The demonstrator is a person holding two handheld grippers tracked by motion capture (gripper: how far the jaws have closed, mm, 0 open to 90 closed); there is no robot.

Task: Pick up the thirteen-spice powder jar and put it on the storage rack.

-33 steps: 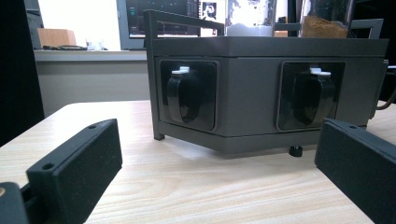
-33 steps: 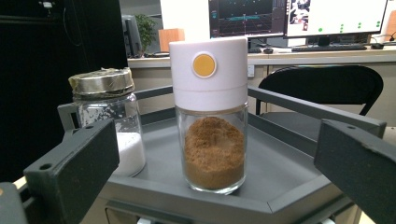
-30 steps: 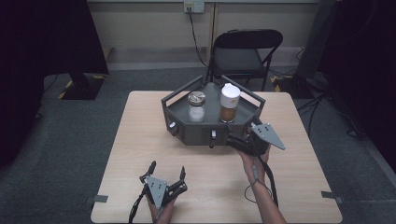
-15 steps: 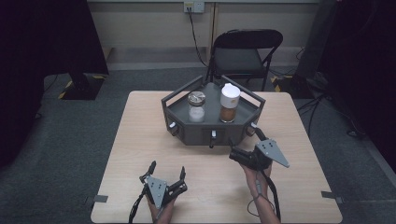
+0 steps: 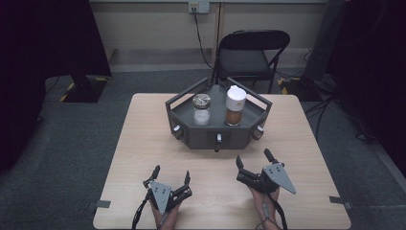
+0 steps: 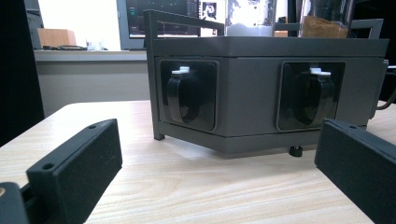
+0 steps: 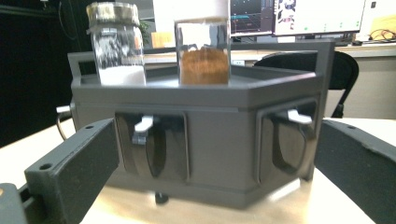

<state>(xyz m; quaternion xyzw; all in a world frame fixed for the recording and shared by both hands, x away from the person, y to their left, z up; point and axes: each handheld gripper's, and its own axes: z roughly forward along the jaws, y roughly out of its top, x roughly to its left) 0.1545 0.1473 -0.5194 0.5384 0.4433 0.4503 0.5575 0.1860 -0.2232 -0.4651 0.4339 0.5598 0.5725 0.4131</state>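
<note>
**Both grippers held open short of the grey rack**

In the high view the hexagonal grey rack [image 5: 203,136] is seen at frame centre, with the left gripper [image 5: 171,178] at lower left and the right gripper [image 5: 253,161] at lower right, jaws spread wide, nothing held. Recessed black knobs [image 6: 182,95] are revealed in the gripper views; the white-powder jar [image 7: 116,44] and brown-powder jar [image 7: 203,44] are seen on top

Jar [image 6: 249,17] tops cut off by left gripper view's edge, dark stand [image 7: 201,135] blurred in right gripper view
</note>
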